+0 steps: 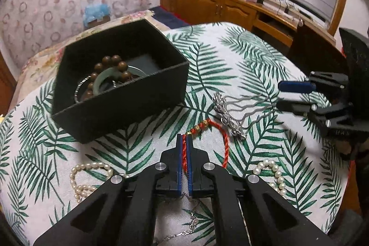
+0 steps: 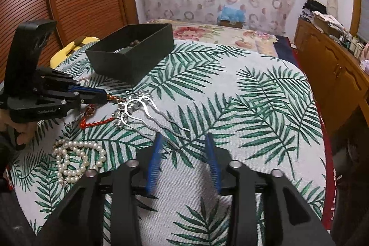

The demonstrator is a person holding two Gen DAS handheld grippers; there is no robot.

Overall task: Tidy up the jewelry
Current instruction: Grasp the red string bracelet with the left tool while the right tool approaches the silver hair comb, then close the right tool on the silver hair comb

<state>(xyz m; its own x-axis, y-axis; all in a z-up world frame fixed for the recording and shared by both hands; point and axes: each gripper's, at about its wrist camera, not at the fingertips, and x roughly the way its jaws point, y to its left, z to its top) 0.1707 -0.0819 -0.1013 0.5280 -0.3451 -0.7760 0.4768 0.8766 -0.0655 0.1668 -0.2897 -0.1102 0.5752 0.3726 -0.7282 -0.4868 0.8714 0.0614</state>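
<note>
My left tongs (image 1: 184, 142) pinch the red braided cord bracelet (image 1: 224, 137) at frame centre, ready for the black box (image 1: 120, 93) upper left, while my right tongs (image 2: 183, 142) hover spread above the silver hair comb (image 2: 138, 107).

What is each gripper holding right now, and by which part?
The left gripper is shut on the red braided cord bracelet, pinching a stretch of plain cord just below its gold beads. The right gripper is open and holds nothing.
</note>
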